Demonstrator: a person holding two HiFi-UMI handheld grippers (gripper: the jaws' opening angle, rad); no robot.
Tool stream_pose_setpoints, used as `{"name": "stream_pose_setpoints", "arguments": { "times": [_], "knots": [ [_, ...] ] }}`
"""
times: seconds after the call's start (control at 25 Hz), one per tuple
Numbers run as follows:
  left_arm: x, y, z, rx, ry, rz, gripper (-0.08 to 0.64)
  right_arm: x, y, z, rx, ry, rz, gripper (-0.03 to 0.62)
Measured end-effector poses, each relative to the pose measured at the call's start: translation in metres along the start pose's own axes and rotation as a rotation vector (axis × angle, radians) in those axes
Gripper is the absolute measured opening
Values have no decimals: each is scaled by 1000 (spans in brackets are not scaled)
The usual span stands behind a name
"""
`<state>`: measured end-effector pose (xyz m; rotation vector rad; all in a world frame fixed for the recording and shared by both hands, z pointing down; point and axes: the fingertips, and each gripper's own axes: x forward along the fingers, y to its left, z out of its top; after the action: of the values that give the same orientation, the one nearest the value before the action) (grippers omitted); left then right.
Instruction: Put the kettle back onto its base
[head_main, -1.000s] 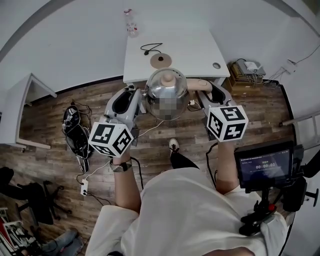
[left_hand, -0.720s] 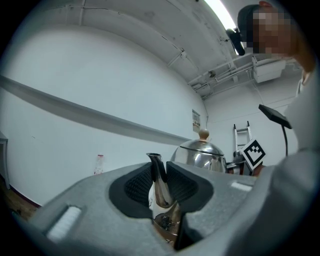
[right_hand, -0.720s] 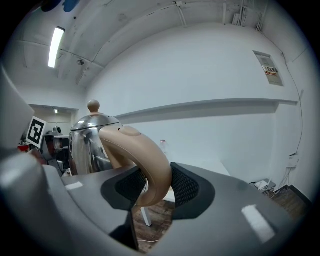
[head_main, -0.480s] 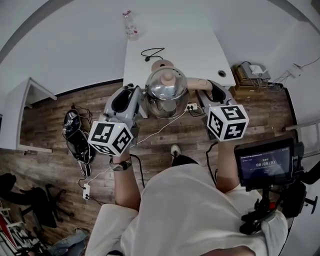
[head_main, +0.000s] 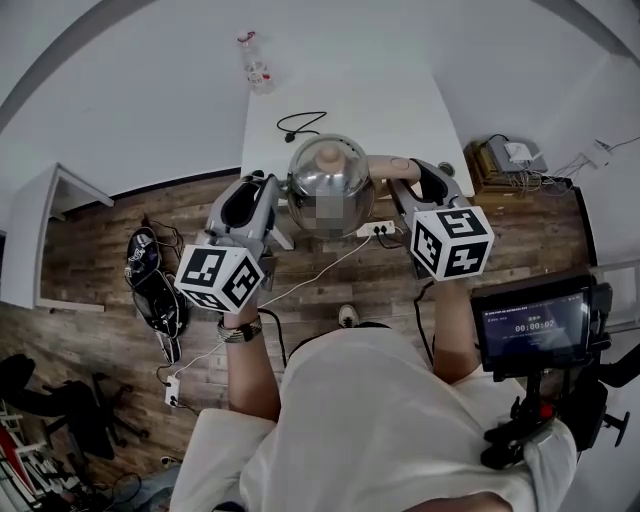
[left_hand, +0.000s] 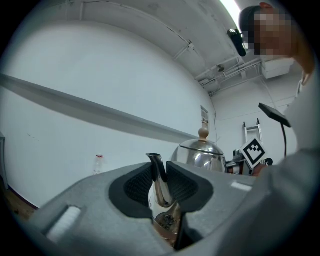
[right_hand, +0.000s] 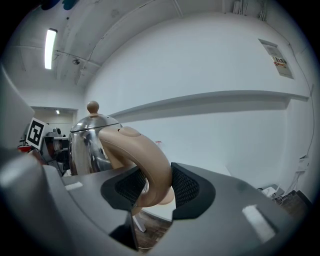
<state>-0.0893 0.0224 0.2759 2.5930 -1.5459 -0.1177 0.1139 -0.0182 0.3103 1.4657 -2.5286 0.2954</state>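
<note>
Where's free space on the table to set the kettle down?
The table is bare from the cable to its right edge. A bottle takes the far-left corner; the held kettle crowds the near edge.

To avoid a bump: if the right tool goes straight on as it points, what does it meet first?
Probably the white table; depth unclear. The right tool grips the kettle handle.

Silver kettle (head_main: 331, 172), beige handle (right_hand: 148, 162) — white table (head_main: 385, 100), brown plank floor (head_main: 100, 245).
</note>
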Motion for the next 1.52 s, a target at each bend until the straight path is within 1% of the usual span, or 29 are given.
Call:
{"name": "stream_pose_setpoints", "arguments": {
  "times": [0.16,0.44,0.64,0.92,1.0,1.16,1.2,1.28,1.52],
  "knots": [
    [19,7,-7,-1,2,18,89,19,-14,-3,-1,9,19,160],
    [71,22,-6,-19,24,48,89,63,-51,11,10,37,43,160],
    [82,29,-13,-24,32,67,91,78,-60,9,16,39,43,160],
    [94,41,-25,-36,46,62,91,94,-64,-2,31,62,39,161],
    [110,56,-28,-49,56,59,91,112,-70,-2,37,74,30,161],
    [182,122,-34,-92,99,54,91,201,-96,11,57,127,11,161],
    [193,132,-34,-94,104,52,91,215,-100,13,60,133,8,160],
    [202,138,-36,-92,103,44,91,222,-104,13,61,130,1,161],
    [203,138,-44,-76,92,28,91,223,-104,3,53,122,-6,161]
  ]
}}
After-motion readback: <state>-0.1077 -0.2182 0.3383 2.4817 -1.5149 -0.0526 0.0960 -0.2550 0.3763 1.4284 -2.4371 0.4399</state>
